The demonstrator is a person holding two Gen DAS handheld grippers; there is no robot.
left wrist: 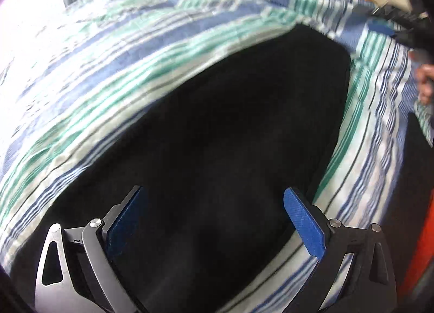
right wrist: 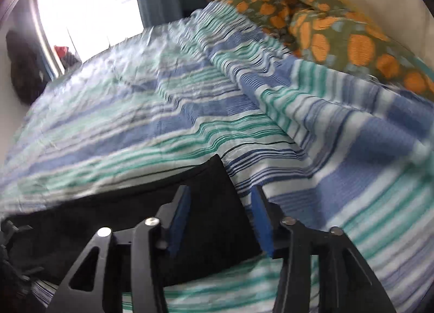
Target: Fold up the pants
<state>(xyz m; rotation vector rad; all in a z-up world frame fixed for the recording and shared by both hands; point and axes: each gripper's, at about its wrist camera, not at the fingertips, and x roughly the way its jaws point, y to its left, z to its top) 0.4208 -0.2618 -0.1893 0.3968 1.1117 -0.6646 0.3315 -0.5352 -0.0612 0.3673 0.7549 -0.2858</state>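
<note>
The black pants [left wrist: 230, 128] lie flat on a bed with a blue, green and white striped sheet [left wrist: 122, 49]. My left gripper [left wrist: 214, 199] is open above the near part of the pants, its blue pads apart with nothing between them. In the right wrist view the pants [right wrist: 130, 215] lie low and left, with one end by my right gripper [right wrist: 221, 199]. That gripper is open, its jaws straddling the pants' right edge without closing on it. The right gripper also shows at the far right edge of the left wrist view [left wrist: 390, 30], with the person's hand.
A green and orange flowered blanket [right wrist: 339, 33] is heaped at the head of the bed. A bright window [right wrist: 84, 0] and a curtain stand behind the bed. A dark bag [right wrist: 24, 71] sits at the left by the wall. The striped sheet [right wrist: 339, 136] is wrinkled on the right.
</note>
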